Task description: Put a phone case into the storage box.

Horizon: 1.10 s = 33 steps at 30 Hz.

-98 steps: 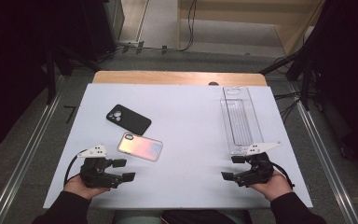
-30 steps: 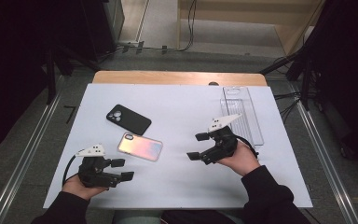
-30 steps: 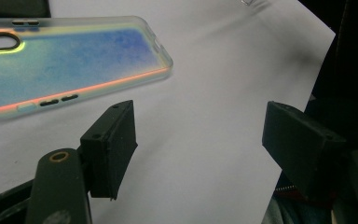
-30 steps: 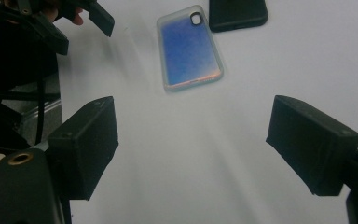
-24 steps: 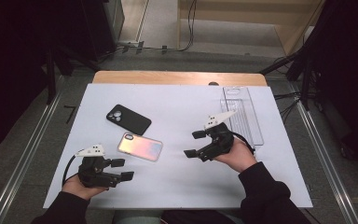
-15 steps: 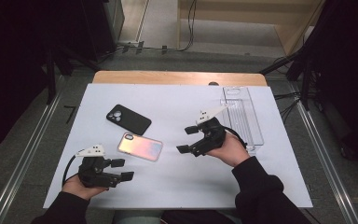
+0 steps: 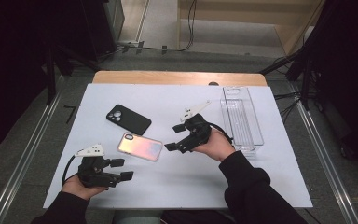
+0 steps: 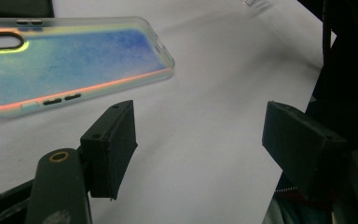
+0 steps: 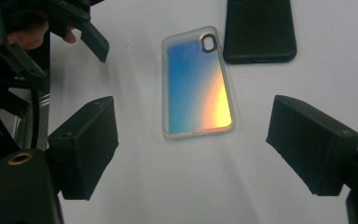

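1. Where the white worktop (image 7: 261,182) comes closest to the person, we see the left hand-held gripper (image 7: 123,169) resting low by the near edge, its jaws spread wide with nothing between them; the left hand (image 7: 81,184) wraps its body.
2. In the left gripper view we look past those parted jaws at bare white surface, with the iridescent phone case (image 8: 70,63) lying flat just beyond the left jaw, not touching it.
3. A little farther in, we find the same iridescent phone case (image 7: 140,146) flat on the worktop, between the two hand-held grippers.
4. Just right of it, the right hand-held gripper (image 7: 174,136) points at the case, jaws wide apart and empty, held by the right hand (image 7: 216,145).
5. In the right gripper view the iridescent phone case (image 9: 196,84) lies in the gap between the open jaws, beyond them.
6. Behind the case, we see a black phone case (image 7: 128,119) lying flat, close to it.
7. Farthest off, a clear plastic tray (image 7: 253,122) sits along the right side of the worktop.
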Each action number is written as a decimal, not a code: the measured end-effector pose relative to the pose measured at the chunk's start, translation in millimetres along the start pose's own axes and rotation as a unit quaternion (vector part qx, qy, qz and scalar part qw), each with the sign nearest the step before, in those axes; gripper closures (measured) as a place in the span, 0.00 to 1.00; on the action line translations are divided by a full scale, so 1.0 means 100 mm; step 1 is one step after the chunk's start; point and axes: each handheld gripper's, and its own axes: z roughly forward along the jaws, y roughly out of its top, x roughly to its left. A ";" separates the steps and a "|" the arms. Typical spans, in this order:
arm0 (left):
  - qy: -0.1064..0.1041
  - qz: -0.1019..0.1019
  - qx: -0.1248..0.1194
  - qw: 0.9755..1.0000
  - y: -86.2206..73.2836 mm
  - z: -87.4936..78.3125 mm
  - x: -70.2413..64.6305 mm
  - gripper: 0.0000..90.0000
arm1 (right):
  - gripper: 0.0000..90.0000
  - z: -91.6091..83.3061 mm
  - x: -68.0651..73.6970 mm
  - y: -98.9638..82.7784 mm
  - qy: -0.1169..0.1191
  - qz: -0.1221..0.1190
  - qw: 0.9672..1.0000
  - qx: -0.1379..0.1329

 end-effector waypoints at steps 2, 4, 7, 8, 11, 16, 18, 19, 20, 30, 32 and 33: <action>0.000 0.001 0.000 1.000 0.00 -0.01 0.00 0.29 | 0.16 0.04 0.00 0.02 -0.001 -0.003 1.000 -0.002; 0.001 0.000 -0.001 1.000 0.00 -0.02 0.00 0.29 | 0.16 0.07 0.00 0.04 0.001 -0.001 1.000 -0.006; 0.003 -0.001 -0.001 1.000 0.00 -0.02 0.01 0.29 | 0.16 0.14 0.00 0.07 0.004 -0.005 1.000 -0.001; 0.002 -0.001 0.000 1.000 0.00 -0.02 0.01 0.29 | 0.16 0.17 0.00 0.08 0.005 -0.006 1.000 0.000; 0.001 0.001 0.002 1.000 0.00 -0.01 0.00 0.29 | 0.16 0.27 -0.01 0.12 0.008 -0.005 1.000 0.006; 0.002 0.001 0.003 1.000 -0.01 -0.01 0.01 0.29 | 0.16 0.36 -0.04 0.18 0.000 -0.008 1.000 0.016; 0.002 0.001 0.004 1.000 -0.01 -0.01 0.01 0.29 | 0.16 0.40 -0.05 0.21 0.002 -0.009 1.000 0.018; 0.002 0.001 0.004 1.000 -0.01 -0.01 0.01 0.29 | 0.16 0.42 -0.05 0.22 0.001 -0.012 1.000 0.019; 0.002 0.001 0.004 1.000 -0.01 -0.01 0.01 0.29 | 0.16 0.45 -0.05 0.23 0.000 -0.013 1.000 0.022; 0.005 0.001 0.003 1.000 -0.01 -0.01 0.01 0.29 | 0.00 0.64 -0.11 0.28 0.008 -0.012 1.000 0.008; 0.005 0.001 0.002 1.000 -0.01 -0.02 0.01 0.29 | 0.00 0.68 -0.11 0.29 0.003 -0.007 1.000 0.017; 0.005 0.001 0.002 1.000 -0.01 -0.02 0.01 0.29 | 0.00 0.69 -0.10 0.29 -0.005 -0.003 1.000 0.020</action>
